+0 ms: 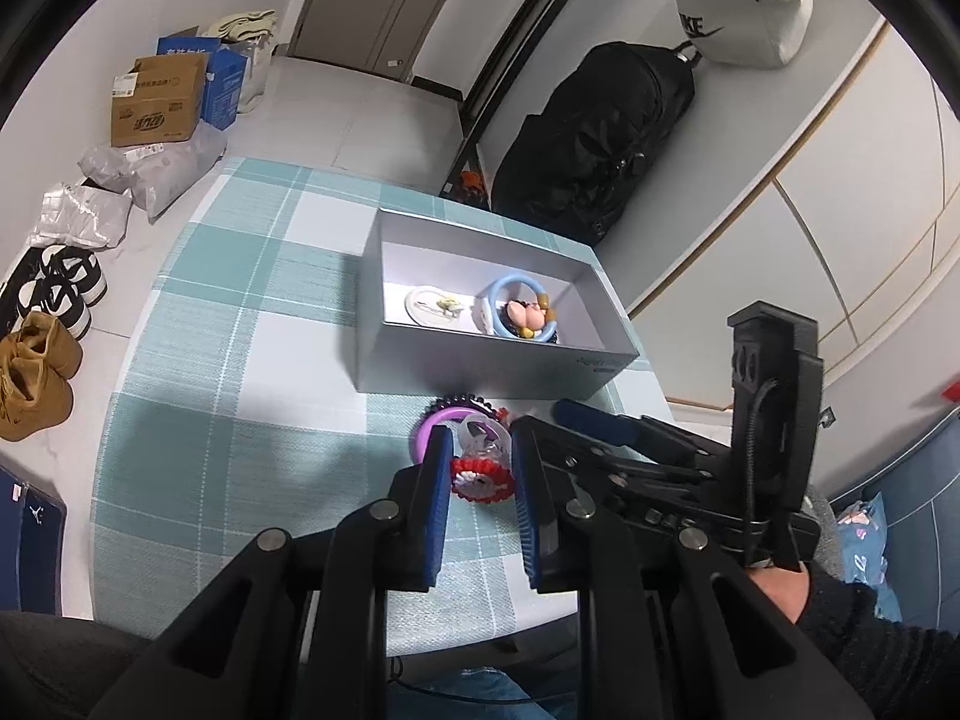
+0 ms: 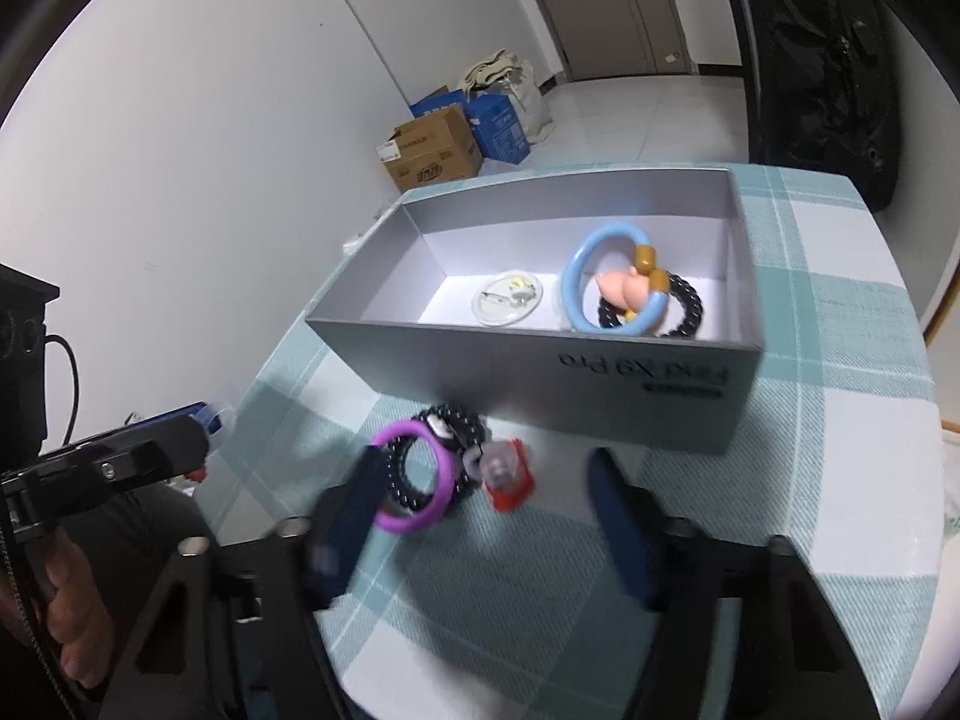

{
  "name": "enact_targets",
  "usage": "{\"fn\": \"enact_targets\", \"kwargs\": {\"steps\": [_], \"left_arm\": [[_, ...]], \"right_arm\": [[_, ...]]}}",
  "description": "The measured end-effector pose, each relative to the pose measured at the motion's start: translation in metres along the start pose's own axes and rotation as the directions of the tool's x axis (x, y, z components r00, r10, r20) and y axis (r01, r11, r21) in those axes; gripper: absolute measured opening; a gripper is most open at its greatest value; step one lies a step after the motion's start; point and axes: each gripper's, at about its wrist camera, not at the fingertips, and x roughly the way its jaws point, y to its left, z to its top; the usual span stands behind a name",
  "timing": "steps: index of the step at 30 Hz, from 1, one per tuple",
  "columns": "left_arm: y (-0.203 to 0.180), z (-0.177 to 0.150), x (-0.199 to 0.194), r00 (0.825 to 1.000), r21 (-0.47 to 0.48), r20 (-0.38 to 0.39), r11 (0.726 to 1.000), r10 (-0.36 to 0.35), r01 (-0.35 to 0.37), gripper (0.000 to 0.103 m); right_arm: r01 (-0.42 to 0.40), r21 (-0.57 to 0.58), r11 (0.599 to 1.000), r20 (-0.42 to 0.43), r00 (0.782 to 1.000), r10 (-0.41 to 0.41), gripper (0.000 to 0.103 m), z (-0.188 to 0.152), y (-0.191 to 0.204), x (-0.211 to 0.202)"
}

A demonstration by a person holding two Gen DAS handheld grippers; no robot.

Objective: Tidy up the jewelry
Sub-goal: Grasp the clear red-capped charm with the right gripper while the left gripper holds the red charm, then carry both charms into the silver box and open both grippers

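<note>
The red beaded bracelet [image 1: 483, 476] is pinched in the left gripper [image 1: 480, 468], just before the grey box [image 1: 498, 375]; the right gripper [image 2: 480, 480] straddles the purple bangle [image 2: 420, 474], spread.

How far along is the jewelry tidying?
Done: a blue bangle and a clear round case already lie in the grey box. In hand: the left gripper has its jaws shut on a red beaded piece; the right gripper hovers open over the table. Left: a purple bangle, a black bead bracelet and a small red item outside the box.
</note>
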Motion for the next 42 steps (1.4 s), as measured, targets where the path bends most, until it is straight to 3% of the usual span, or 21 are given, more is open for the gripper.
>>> {"fn": "enact_targets", "kwargs": {"steps": [4,6,9,27,42], "left_arm": [[0.007,0.002,0.001,1.0,-0.024,-0.005,1.0,-0.008,0.008,0.015],[0.01,0.003,0.0,1.0,-0.036,-0.007,0.999,-0.015,0.015,0.015],[0.012,0.004,0.001,1.0,-0.045,-0.012,0.999,-0.02,0.019,0.015],[0.006,0.001,0.003,1.0,-0.019,-0.022,1.0,0.0,0.0,0.015],[-0.015,0.012,0.012,0.998,0.043,-0.014,0.998,0.054,-0.053,0.015]], "right_arm": [[0.009,-0.009,1.0,-0.025,1.0,-0.009,0.044,0.0,0.0,0.011],[-0.003,-0.013,1.0,-0.035,0.999,0.002,0.03,0.0,0.0,0.013],[-0.03,-0.015,0.999,-0.037,0.999,0.03,0.022,0.001,0.002,0.013],[-0.014,-0.042,0.999,-0.015,1.0,0.013,0.018,-0.004,0.005,-0.005],[-0.097,-0.034,0.995,0.169,0.98,0.102,0.018,0.017,0.01,-0.061]]}}
